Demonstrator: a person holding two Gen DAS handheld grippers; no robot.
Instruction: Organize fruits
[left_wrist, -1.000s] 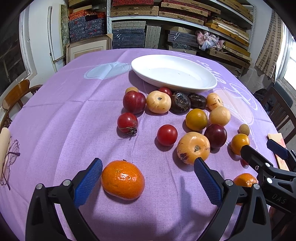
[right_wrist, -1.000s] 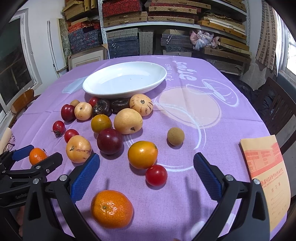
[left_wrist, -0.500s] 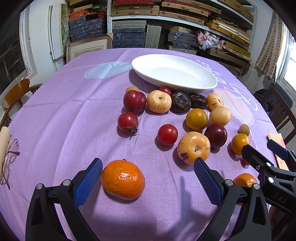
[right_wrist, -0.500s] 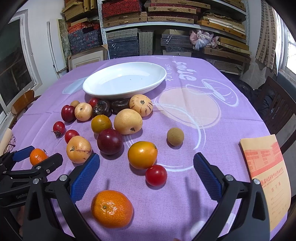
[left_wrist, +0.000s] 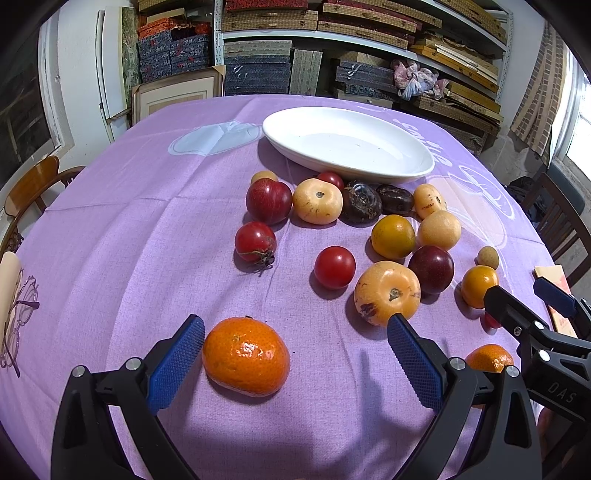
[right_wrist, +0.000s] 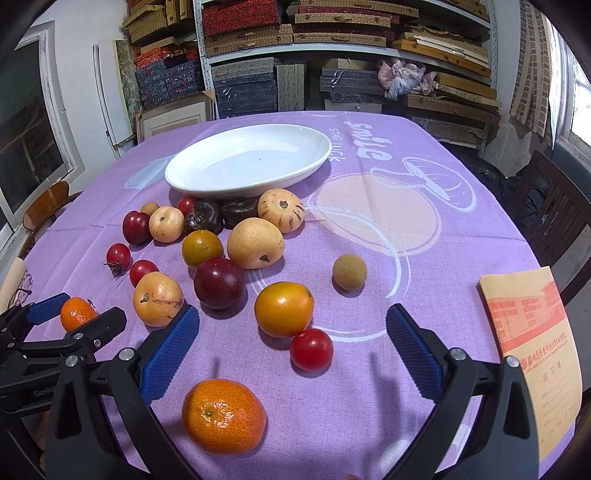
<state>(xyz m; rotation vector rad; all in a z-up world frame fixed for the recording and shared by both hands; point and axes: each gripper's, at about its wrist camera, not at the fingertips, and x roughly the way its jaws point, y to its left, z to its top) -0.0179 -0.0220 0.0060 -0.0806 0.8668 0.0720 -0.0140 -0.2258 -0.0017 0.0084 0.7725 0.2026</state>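
Note:
Several fruits lie loose on the purple tablecloth in front of a white oval plate (left_wrist: 421, 162) (right_wrist: 317, 162) with nothing on it. My left gripper (left_wrist: 295, 358) is open low over the cloth, and a mandarin (left_wrist: 246, 356) rests between its blue pads, close to the left one. My right gripper (right_wrist: 291, 347) is open too, with a second mandarin (right_wrist: 223, 416) near its left pad and a red cherry tomato (right_wrist: 311, 349) between the pads, both on the cloth. An orange-yellow fruit (right_wrist: 283, 308) sits just beyond. Each gripper shows at the edge of the other's view.
An orange booklet (right_wrist: 532, 343) lies on the table's right edge. Wooden chairs (left_wrist: 29, 188) (right_wrist: 554, 210) stand at the left and right of the table. Shelves of stacked boxes (right_wrist: 280, 44) fill the back wall. A pair of glasses (left_wrist: 18, 325) lies at the left edge.
Almost nothing differs. Both grippers stay open in the same spots, and the fruits have not shifted.

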